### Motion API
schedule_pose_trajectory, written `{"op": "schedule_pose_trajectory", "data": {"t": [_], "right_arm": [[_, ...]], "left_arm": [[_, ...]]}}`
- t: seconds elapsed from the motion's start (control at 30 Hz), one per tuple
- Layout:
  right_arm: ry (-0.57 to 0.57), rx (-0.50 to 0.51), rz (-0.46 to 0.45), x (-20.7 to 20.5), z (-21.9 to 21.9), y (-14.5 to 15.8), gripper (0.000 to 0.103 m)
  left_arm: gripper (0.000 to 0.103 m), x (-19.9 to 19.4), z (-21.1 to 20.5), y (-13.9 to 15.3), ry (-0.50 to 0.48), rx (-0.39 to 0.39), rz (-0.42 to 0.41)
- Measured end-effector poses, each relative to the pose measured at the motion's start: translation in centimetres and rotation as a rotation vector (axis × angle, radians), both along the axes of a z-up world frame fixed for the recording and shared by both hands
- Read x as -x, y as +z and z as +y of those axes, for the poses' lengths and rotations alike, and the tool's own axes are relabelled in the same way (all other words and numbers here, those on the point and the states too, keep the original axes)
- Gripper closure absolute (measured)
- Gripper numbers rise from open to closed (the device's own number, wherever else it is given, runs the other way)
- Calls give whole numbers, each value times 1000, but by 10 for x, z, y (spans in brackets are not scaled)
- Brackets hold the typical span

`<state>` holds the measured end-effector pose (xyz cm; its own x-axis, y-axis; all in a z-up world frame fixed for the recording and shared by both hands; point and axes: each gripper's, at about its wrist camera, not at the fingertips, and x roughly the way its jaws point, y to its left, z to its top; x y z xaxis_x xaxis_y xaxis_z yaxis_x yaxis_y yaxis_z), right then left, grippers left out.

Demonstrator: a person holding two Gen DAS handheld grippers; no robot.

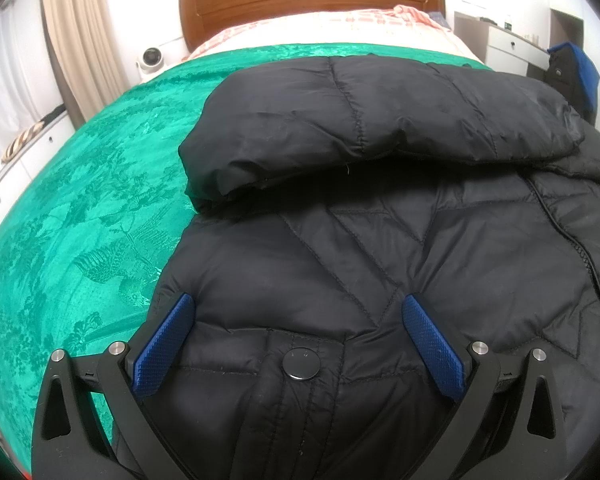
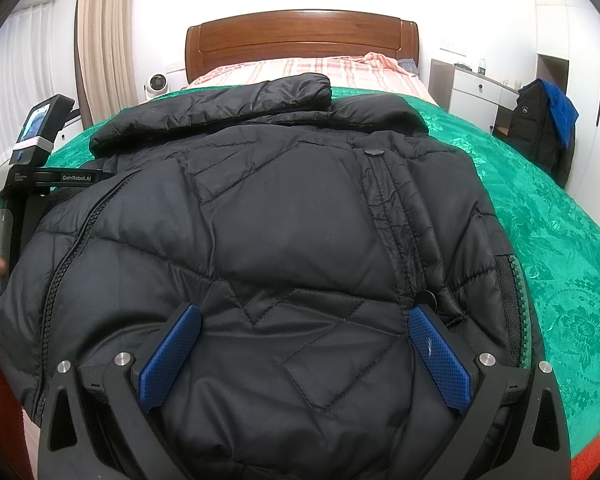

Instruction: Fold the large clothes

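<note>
- Your left gripper (image 1: 298,334) hovers low over the near left part of a black puffer jacket (image 1: 380,248), its blue-padded jaws spread wide apart with nothing between them but the quilted cloth below.
- The jacket lies on a green bedspread (image 1: 80,200), and bare bedspread runs out well to its left. A padded roll, seemingly a sleeve or the hood (image 1: 360,120), lies folded across the far end.
- A round snap button (image 1: 301,363) sits on a stitched flap just between the left jaws.
- In the right wrist view, the zipper (image 2: 66,256) curves down the jacket's left side, beside the left gripper's body.
- Your right gripper (image 2: 304,334) hangs over the near right part, its jaws also wide apart and holding nothing; a second snap (image 2: 425,299) lies just beside the right pad.
- To fold well, I judge you should pinch the near hem with both jaws level, taking every layer, since slick padded cloth likely slips.
</note>
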<state>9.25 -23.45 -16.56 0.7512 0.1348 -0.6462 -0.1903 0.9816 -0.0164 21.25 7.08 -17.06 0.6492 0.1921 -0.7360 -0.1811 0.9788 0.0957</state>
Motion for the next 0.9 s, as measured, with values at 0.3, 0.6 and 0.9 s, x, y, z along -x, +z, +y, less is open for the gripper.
{"op": "schedule_pose_trajectory", "data": {"t": [0.3, 0.6, 0.9], "right_arm": [[3, -5, 2, 0, -1, 0, 0], [7, -6, 4, 0, -1, 1, 0], [19, -69, 76, -5, -9, 14, 1]], "left_arm": [[0, 0, 0, 0, 0, 7, 8], [1, -5, 16, 14, -65, 140, 173], [0, 118, 94, 68, -112, 458, 89]]}}
